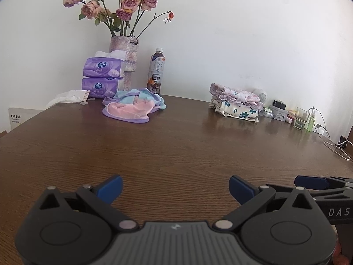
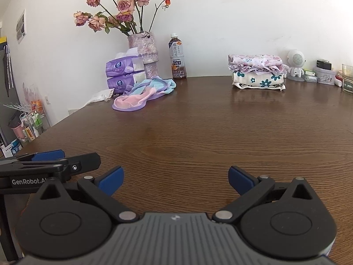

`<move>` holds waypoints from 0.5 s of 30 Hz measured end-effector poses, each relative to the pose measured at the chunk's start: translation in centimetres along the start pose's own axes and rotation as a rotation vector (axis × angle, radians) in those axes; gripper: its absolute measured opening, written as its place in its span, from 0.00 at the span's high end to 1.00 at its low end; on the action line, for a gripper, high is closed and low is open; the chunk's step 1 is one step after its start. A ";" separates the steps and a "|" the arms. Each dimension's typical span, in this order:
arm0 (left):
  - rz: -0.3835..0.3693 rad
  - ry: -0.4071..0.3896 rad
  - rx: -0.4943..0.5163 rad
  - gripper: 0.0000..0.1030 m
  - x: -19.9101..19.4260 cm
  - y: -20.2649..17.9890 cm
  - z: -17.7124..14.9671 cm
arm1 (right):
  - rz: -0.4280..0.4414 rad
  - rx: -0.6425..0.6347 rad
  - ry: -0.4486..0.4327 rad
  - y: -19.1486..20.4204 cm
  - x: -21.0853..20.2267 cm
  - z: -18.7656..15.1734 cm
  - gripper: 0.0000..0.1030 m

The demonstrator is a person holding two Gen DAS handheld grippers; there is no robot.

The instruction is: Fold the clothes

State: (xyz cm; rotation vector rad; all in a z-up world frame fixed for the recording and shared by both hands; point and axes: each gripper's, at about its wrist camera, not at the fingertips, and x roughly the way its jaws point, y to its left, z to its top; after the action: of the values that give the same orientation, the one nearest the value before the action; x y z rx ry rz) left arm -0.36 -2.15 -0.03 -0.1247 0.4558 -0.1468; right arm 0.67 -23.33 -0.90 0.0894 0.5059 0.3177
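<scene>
a dark brown wood-grain table (image 1: pixel 176 145) fills both views and runs back to a plain white wall (image 1: pixel 253 33). in the right wrist view a cluttered rack (image 2: pixel 30 121) of bottles and boxes stands on the floor at nine o'clock, past the table's left edge.

along the back of the table, left to right: crumpled white paper (image 1: pixel 68 97) at ten o'clock, two stacked purple tissue packs (image 1: pixel 102 77), a mottled vase (image 1: pixel 126 59) of faded pink roses (image 1: pixel 130 2), and a bottle of tea (image 1: pixel 156 71) with chinese characters and "oolong" on its label. just in front of the packs and bottle lies the unfolded garment (image 1: pixel 134 106), a loose heap of pink, blue and purple cloth. at one o'clock sits a neat stack of folded floral clothes (image 1: pixel 237 102); beside it a small white round speaker (image 2: pixel 295 65), little boxes, a glass (image 1: pixel 301 118) and a white cable (image 1: pixel 331 141).

nothing lies between the tongs and the garment, only bare wood.

the left gripper (image 1: pixel 175 187) has its blue pads spread wide and grips nothing. the right gripper (image 2: pixel 175 178) is likewise spread wide and empty. each shows at the other's side, one marked "das", the other "genrobot.ai".
</scene>
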 end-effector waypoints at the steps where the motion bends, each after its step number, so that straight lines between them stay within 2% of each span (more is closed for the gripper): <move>1: -0.001 0.000 0.000 0.00 0.0 0.0 0.0 | 0.000 0.001 0.000 0.0 0.0 0.0 0.00; 15: -0.010 0.000 -0.005 0.00 0.1 0.2 -0.1 | 0.002 0.006 0.000 0.0 -0.1 0.0 0.00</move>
State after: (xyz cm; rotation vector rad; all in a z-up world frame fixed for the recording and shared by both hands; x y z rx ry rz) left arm -0.30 -1.99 -0.19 -0.1321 0.4560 -0.1558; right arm 0.63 -23.33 -0.85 0.0956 0.5073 0.3180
